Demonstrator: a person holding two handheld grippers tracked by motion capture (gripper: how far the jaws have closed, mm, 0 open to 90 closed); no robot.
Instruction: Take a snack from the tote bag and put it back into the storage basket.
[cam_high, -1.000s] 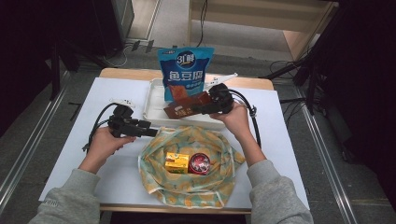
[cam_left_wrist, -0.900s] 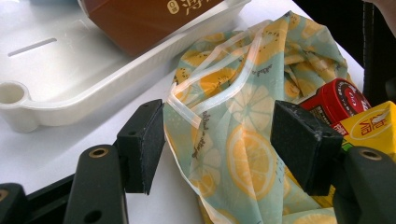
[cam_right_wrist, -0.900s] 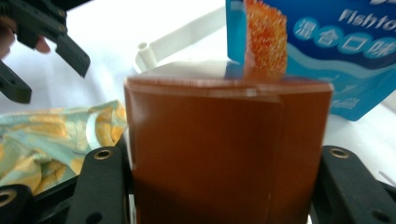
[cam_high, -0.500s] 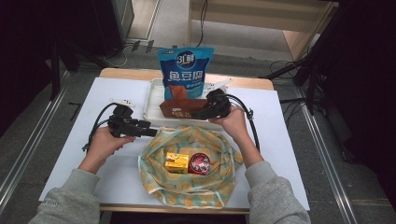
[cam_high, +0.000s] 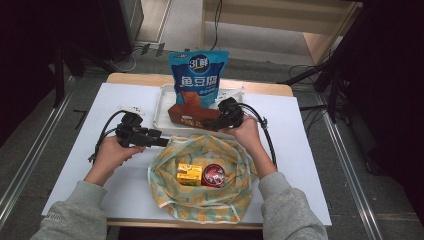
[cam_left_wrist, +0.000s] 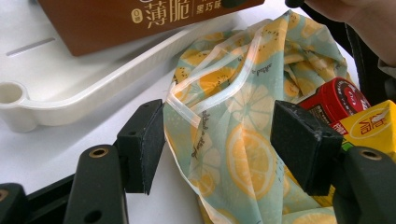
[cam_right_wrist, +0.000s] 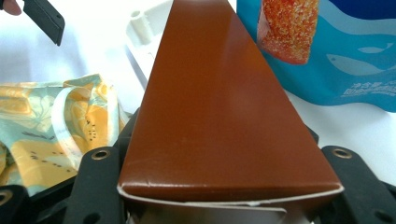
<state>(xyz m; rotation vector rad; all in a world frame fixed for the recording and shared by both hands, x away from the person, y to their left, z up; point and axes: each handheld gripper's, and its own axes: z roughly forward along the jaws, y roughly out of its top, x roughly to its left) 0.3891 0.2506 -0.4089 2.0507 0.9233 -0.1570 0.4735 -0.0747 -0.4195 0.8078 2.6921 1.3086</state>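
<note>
Brown box (cam_high: 192, 113): clamped at its near end between the jaws of the right gripper (cam_high: 223, 120), over the white tray (cam_high: 162, 107) before the blue bag (cam_high: 199, 75). Judged light, stiff cardboard, smooth; grip the flat sides. Left gripper (cam_left_wrist: 219, 140) gapes empty at the cloth bag (cam_left_wrist: 233, 135) rim.

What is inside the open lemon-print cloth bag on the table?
Inside the lemon-print cloth bag lie a yellow carton and a round red-lidded tin, side by side. The folded fabric hides anything beneath them.
</note>
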